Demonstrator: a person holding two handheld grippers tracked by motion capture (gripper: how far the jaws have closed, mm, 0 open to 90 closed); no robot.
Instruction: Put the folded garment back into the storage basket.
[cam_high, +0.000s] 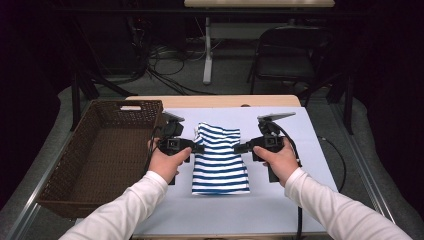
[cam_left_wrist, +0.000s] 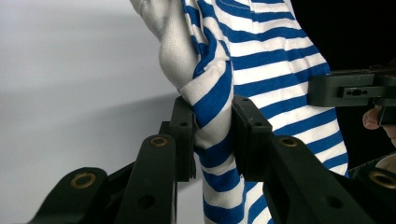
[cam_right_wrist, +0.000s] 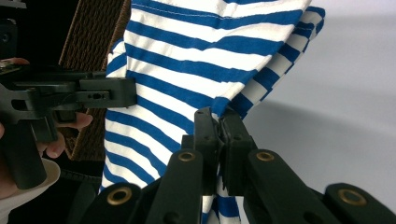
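In the middle of the high view the left gripper (cam_high: 199, 148) is clamped on a bunched edge of the blue-and-white striped shirt (cam_high: 220, 160), its jaws nearly closed with the fabric squeezed between them, while the right gripper (cam_high: 239, 148) pinches the opposite edge with its jaws closed tight on a thin fold. The shirt is folded into a long panel, its upper end lifted between the two grippers and its lower end lying on the pale blue table cover (cam_high: 310, 150). At the left of the frame stands a brown woven basket (cam_high: 65, 165), just beside the left hand (cam_high: 167, 162), with nothing in it.
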